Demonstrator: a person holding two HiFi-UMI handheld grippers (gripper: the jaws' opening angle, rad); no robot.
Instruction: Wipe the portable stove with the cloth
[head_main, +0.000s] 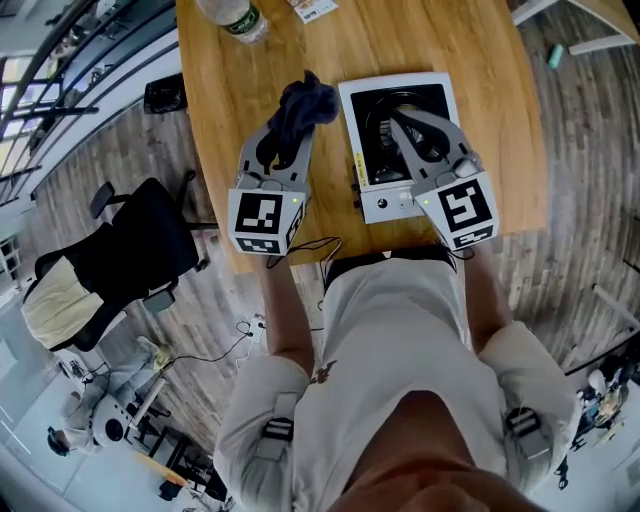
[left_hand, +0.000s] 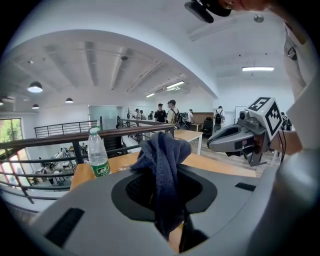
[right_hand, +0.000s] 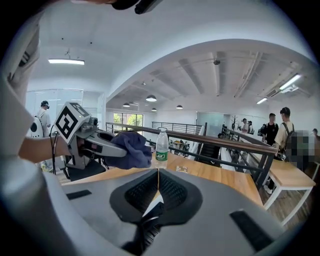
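A dark blue cloth (head_main: 304, 104) hangs bunched from my left gripper (head_main: 296, 128), which is shut on it above the wooden table (head_main: 500, 120), just left of the stove. In the left gripper view the cloth (left_hand: 164, 165) fills the gap between the jaws and droops down. The portable stove (head_main: 376, 202) is white with a black burner top and lies flat near the table's front edge. My right gripper (head_main: 402, 122) hovers over the burner area with its jaws shut and nothing between them; only a thin seam shows in the right gripper view (right_hand: 157, 181).
A clear plastic bottle (head_main: 236, 18) with a green label stands at the table's far side, beside a small paper card (head_main: 316, 9). A black office chair (head_main: 130, 258) stands on the floor to the left. Railings and people are far behind.
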